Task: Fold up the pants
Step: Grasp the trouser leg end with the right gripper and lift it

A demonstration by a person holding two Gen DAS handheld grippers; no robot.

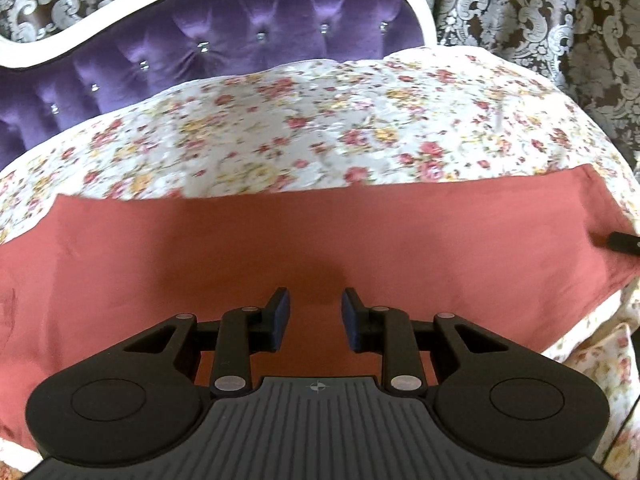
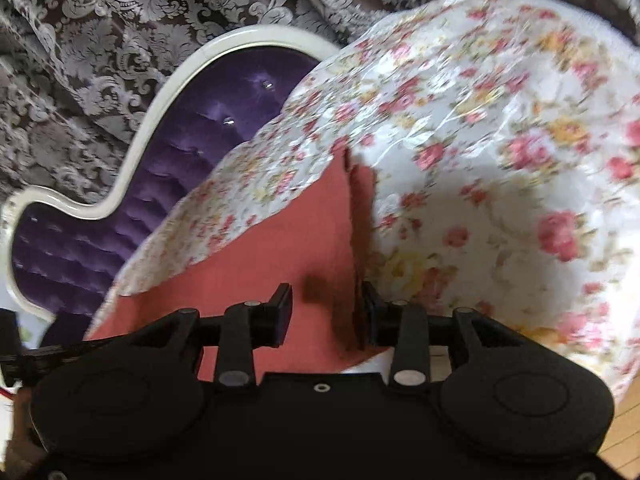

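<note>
On the flowered bed [image 1: 320, 128] the pants [image 1: 280, 236] lie flat — both grippers, left [image 1: 314, 316] and right [image 2: 326, 312], hover open; next, I judge, pinching an edge.

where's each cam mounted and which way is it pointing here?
Left wrist: on the left gripper, looking along its open fingers across the flat terracotta-red cloth pants toward the purple tufted headboard.
Right wrist: on the right gripper, also open, over the pants' edge, tilted.
Shared: pants, floral bedspread, headboard, damask curtain.
</note>
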